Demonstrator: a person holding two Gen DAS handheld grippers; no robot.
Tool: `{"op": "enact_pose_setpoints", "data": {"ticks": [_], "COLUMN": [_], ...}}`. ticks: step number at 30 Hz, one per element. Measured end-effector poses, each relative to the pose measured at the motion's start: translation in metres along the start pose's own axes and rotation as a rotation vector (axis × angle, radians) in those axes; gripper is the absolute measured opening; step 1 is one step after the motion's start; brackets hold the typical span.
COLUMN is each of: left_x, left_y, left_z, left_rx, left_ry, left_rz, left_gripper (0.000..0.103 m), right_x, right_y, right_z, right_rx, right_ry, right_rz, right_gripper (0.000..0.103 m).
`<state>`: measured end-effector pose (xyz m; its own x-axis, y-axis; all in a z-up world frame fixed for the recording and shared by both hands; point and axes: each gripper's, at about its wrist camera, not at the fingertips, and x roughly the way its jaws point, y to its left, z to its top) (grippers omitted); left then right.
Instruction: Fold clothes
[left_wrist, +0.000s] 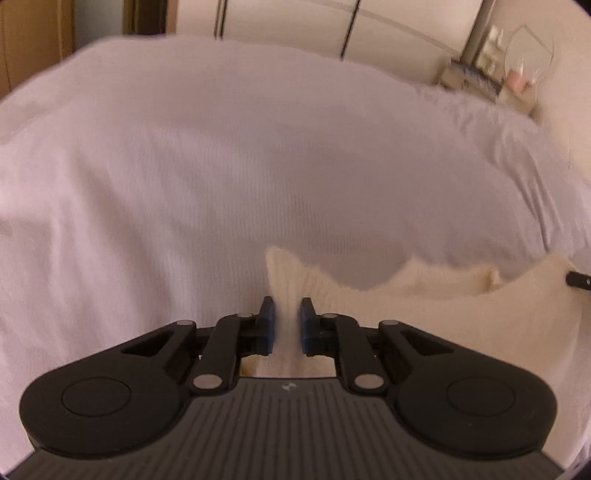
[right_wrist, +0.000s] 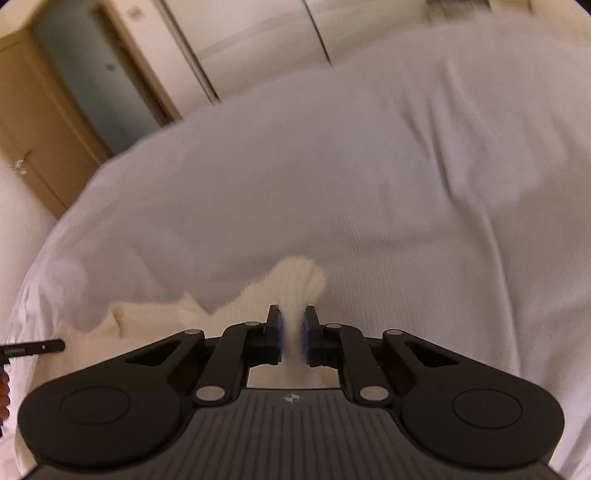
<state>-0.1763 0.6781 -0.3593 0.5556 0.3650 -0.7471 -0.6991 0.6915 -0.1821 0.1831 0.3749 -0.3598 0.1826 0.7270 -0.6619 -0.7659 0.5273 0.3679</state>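
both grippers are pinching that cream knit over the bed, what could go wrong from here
1. The left gripper and right gripper each pinch only a narrow tuft of the cream sweater, so the knit could slip out or stretch when pulled.
2. The sweater sags between the grips onto the white bedsheet; the fold may come out uneven, or the soft sheet may drag along.

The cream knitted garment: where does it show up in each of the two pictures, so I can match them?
Left wrist view: the cream knitted garment spreads from bottom centre to the right edge, a corner pinched in the left gripper.
Right wrist view: it lies low, centre to left, another corner pinched in the right gripper.
Shared landmark: the white bedspread beneath it, in both views.
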Motion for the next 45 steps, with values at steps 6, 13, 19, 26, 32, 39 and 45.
{"op": "enact_pose_setpoints", "data": {"ticks": [6, 13, 19, 26, 32, 39, 45], "left_x": [0.021, 0.013, -0.059, -0.119, -0.108, -0.102, -0.145], "left_y": [-0.005, 0.002, 0.025, 0.05, 0.042, 0.051, 0.022], "left_z": [0.017, -0.01, -0.06, -0.15, -0.158, -0.161, -0.144], "left_rx": [-0.021, -0.006, -0.133, -0.467, -0.403, -0.263, 0.07], "left_ry": [-0.012, 0.06, 0.122, 0.224, 0.203, 0.262, 0.158], "left_rz": [0.034, 0.119, 0.063, -0.098, -0.097, -0.046, 0.165], "left_gripper": [0.013, 0.031, 0.028, 0.035, 0.017, 0.025, 0.032], "right_x": [0.011, 0.026, -0.05, -0.109, -0.106, -0.104, -0.138], "right_y": [0.0, -0.003, -0.01, -0.019, -0.017, -0.019, 0.024], "right_z": [0.015, 0.0, -0.049, -0.133, -0.147, -0.148, -0.141], "right_rx": [0.022, 0.077, 0.193, 0.376, 0.434, 0.365, 0.058], "right_ry": [-0.056, 0.083, 0.113, 0.207, 0.2, 0.279, 0.193], "right_rz": [-0.049, -0.189, -0.129, -0.063, -0.045, -0.142, -0.344], "right_gripper": [0.01, 0.045, 0.052, 0.052, 0.013, 0.013, 0.046]}}
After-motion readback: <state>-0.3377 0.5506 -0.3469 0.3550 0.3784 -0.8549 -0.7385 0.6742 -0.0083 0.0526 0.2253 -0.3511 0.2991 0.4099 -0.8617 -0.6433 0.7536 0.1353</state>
